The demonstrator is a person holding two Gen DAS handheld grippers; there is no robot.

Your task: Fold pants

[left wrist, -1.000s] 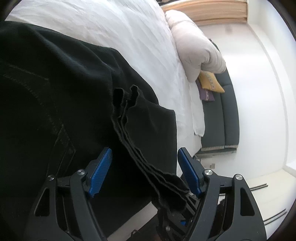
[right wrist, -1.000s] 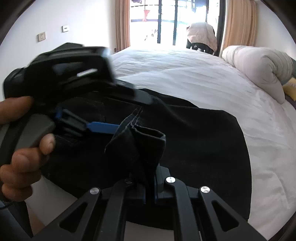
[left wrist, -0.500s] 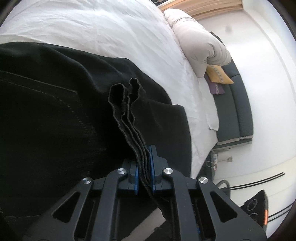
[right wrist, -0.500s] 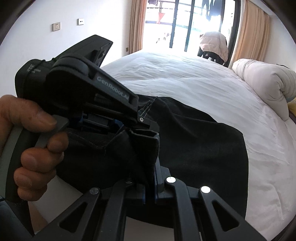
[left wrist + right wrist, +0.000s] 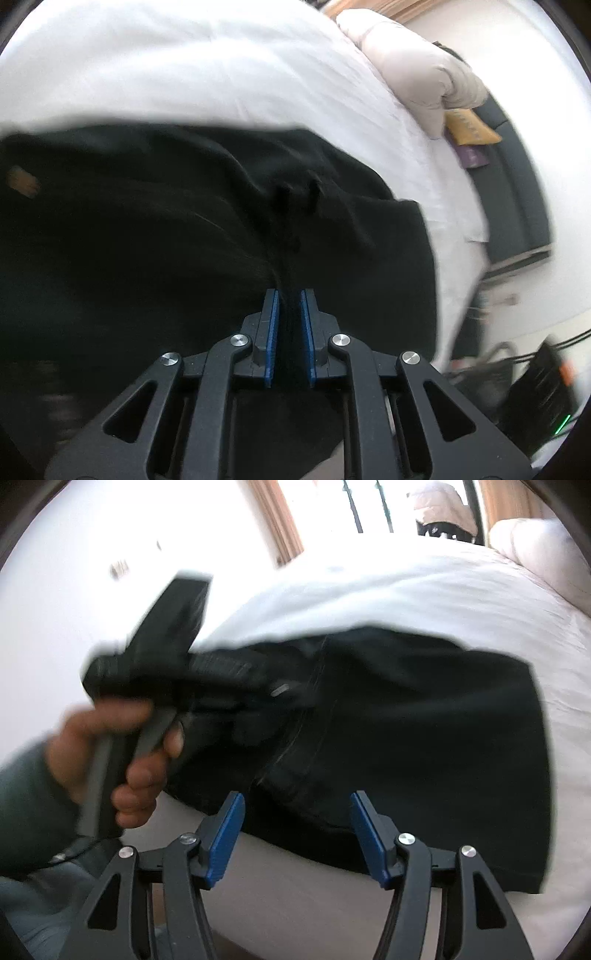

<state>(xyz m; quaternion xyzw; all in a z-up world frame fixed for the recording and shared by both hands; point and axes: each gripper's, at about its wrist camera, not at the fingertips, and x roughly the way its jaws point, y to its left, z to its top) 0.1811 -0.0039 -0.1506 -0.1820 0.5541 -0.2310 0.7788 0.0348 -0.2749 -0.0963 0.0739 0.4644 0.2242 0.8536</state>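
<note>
Black pants (image 5: 166, 236) lie partly folded on the white bed (image 5: 192, 70); they also show in the right wrist view (image 5: 424, 731). My left gripper (image 5: 290, 299) is shut on a bunched edge of the pants, which runs up between its blue pads (image 5: 272, 332). In the right wrist view the left gripper's body (image 5: 177, 657) and the hand holding it are at the left, over the pants. My right gripper (image 5: 297, 805) is open and empty, just in front of the near edge of the pants.
A rolled pale duvet (image 5: 417, 66) lies at the head of the bed. A dark sofa (image 5: 517, 192) with yellow and purple cushions stands beyond the bed's right side. Cables and a dark device (image 5: 535, 387) are on the floor. A window with curtains (image 5: 369, 509) is behind.
My left gripper closed on the bunched pants edge and has moved with it. My right gripper, shut on that same bunch before, has let go, opened and drawn back.
</note>
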